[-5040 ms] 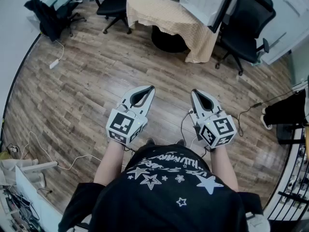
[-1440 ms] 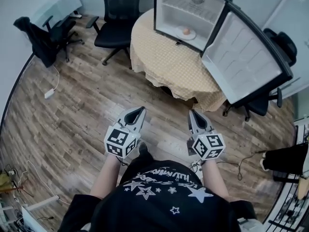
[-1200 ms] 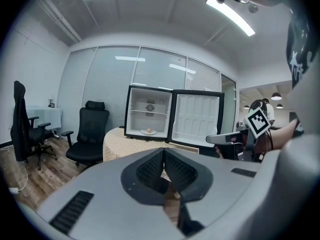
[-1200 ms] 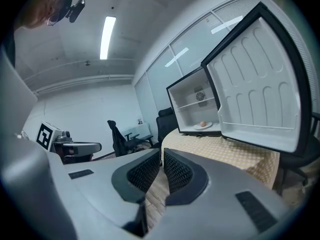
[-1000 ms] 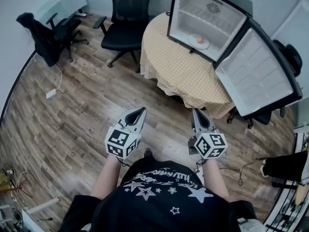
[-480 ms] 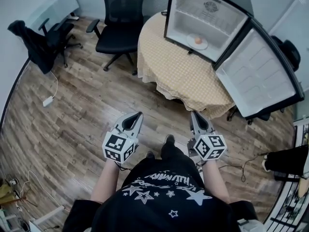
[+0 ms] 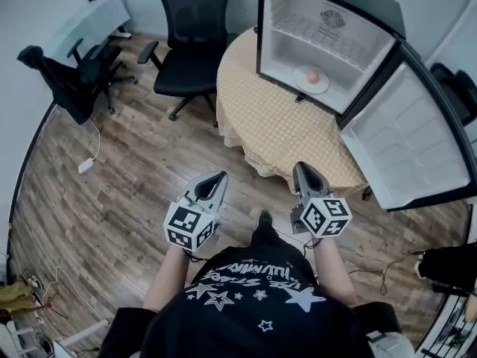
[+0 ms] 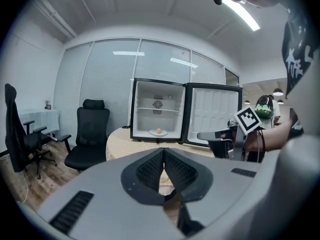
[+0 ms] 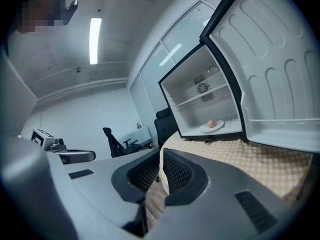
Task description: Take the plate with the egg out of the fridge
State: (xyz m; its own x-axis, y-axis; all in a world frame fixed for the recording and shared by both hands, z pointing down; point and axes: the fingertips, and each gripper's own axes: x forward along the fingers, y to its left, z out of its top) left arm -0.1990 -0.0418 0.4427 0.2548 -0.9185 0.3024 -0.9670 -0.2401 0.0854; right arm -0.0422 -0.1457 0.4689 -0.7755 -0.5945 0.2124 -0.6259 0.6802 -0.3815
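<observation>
Wooden floor fills the foreground, and the person stands on it just short of a round table (image 7: pixel 272 121) under a checked cloth. Both grippers are held out side by side at waist height, pointing at that table. The left gripper (image 7: pixel 218 177) has its jaws pressed together with nothing between them, and its own view (image 8: pixel 163 151) shows the pads meeting at the tip. The right gripper (image 7: pixel 302 168) is closed too, with only a hairline slit between the pads (image 9: pixel 161 152), and it is empty. Its tips reach about to the table's near edge in the head view, while the left hangs over bare floor.

On the far side of the table stands the fridge (image 7: pixel 294 24), its door (image 7: pixel 406 148) swung wide to the right. The plate (image 7: pixel 311 79) lies on the fridge floor, about midway across and close to the front edge, with the egg (image 7: pixel 313 76) on its middle — nothing else is inside.

The plate lies ahead of both grippers, across the whole table and a little to the right. The right gripper is the nearer one and lines up more directly with the opening. The left would have to cross inward. Either must open before it can take the rim — a flat, shallow edge, and the egg looks free to roll.
</observation>
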